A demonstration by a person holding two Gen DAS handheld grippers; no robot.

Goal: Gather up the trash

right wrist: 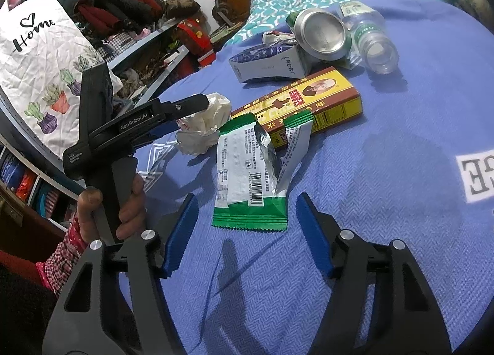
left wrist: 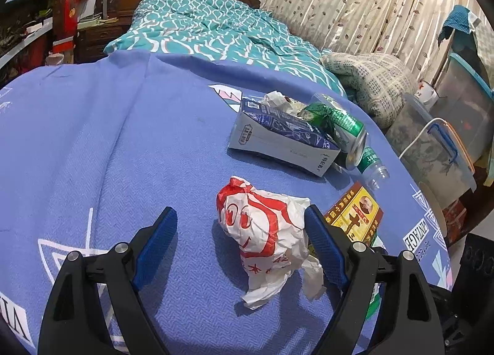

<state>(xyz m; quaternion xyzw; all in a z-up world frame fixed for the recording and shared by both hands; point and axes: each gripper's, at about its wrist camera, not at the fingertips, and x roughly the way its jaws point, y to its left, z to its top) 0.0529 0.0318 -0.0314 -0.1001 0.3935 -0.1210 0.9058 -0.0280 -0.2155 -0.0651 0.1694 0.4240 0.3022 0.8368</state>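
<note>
A crumpled white bag with red print [left wrist: 265, 231] lies on the blue blanket [left wrist: 108, 145] between the fingers of my left gripper [left wrist: 240, 209]. Its right pad [left wrist: 321, 240] is against the bag's edge, while the left pad stands well apart, so the gripper is open. In the right wrist view a torn green and white snack wrapper [right wrist: 244, 175] lies flat just ahead of my right gripper [right wrist: 247, 197]. That gripper is open and its pads stand clear of the wrapper on both sides. The same crumpled bag [right wrist: 210, 120] shows at the left gripper's tips.
Further back lie a yellow and red box [right wrist: 308, 98], a blue and white carton [left wrist: 278, 135], a green can [left wrist: 349, 129] and a clear bottle [left wrist: 373, 166]. Plastic storage boxes [left wrist: 438, 151] stand past the bed's right edge. A hand [right wrist: 92, 209] holds the left gripper's handle before cluttered shelves [right wrist: 129, 21].
</note>
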